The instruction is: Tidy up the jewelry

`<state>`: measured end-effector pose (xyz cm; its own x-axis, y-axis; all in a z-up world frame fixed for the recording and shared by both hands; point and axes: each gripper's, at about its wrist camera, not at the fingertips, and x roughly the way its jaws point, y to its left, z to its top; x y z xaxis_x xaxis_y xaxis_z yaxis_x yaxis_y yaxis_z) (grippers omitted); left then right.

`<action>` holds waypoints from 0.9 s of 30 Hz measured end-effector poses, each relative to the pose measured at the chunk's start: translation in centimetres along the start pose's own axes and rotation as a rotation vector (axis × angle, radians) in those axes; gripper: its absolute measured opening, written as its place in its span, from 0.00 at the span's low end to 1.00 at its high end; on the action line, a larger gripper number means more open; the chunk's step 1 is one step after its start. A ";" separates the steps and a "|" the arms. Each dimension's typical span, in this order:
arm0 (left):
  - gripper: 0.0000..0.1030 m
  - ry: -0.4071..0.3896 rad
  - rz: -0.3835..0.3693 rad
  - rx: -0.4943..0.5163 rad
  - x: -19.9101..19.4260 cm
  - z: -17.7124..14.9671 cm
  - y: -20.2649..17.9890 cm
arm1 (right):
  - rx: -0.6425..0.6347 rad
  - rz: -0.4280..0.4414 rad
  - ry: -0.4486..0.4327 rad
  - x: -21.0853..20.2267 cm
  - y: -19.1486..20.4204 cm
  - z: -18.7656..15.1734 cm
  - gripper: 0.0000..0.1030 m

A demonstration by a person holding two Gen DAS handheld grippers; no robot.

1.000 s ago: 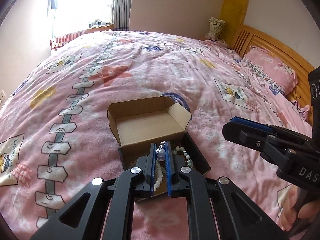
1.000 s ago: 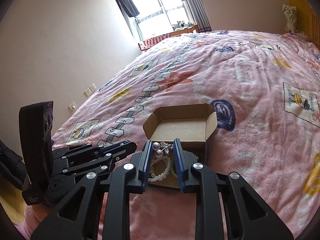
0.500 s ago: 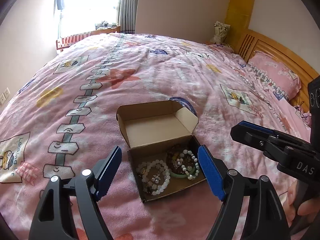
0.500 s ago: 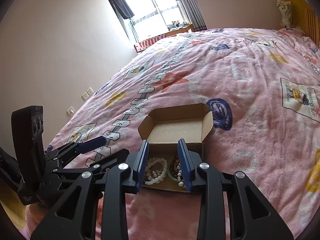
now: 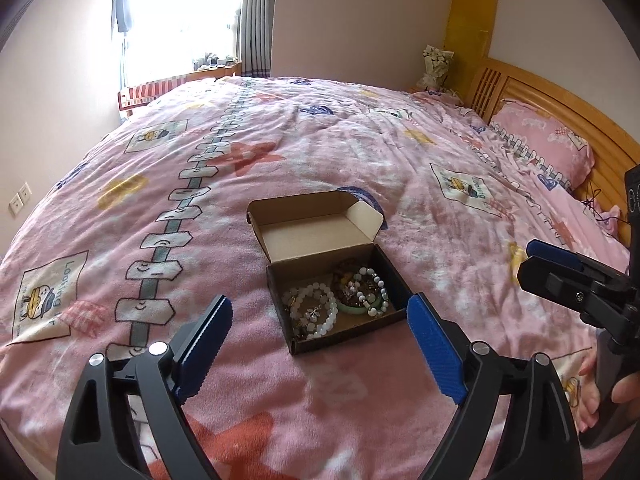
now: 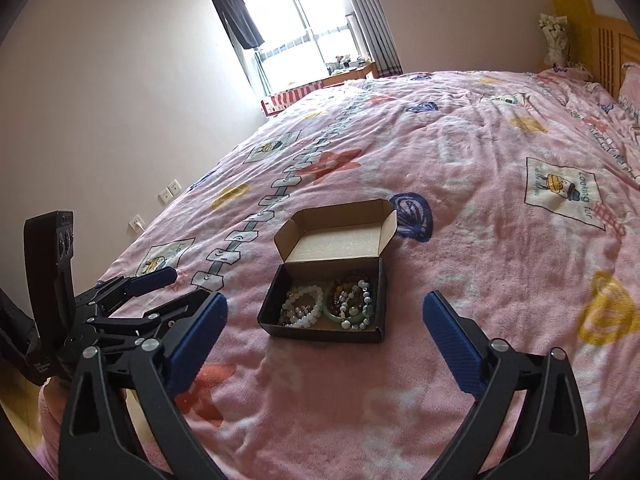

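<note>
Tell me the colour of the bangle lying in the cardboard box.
Pale green; the bangle shows best in the right wrist view, under the beaded bracelets.

Home bedroom: bed w/ pink blanket [image 5: 360, 152], wood headboard [image 5: 560, 108], curtained window [image 6: 304, 36].

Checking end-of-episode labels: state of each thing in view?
cardboard box: lid open, upright on bedspread
bracelets: inside the box, loose
left gripper: jaws opening, nothing between them
right gripper: jaws opening, nothing between them
curtains: drawn aside
</note>
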<state>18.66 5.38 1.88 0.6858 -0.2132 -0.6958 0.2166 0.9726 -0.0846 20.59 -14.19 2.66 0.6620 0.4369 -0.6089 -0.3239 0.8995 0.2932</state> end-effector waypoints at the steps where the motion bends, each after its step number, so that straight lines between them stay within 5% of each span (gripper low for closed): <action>1: 0.86 -0.005 0.004 0.004 -0.3 -0.2 -0.1 | -0.003 -0.005 0.004 -0.2 0.1 -0.2 0.93; 27: 0.87 -0.052 -0.006 -0.001 -4.7 -1.0 -1.5 | -0.025 -0.028 -0.026 -5.1 1.1 -1.8 0.93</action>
<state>14.41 5.04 4.51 0.7195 -0.2239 -0.6574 0.2207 0.9713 -0.0892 15.61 -15.49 4.73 0.6887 0.4116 -0.5970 -0.3212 0.9113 0.2577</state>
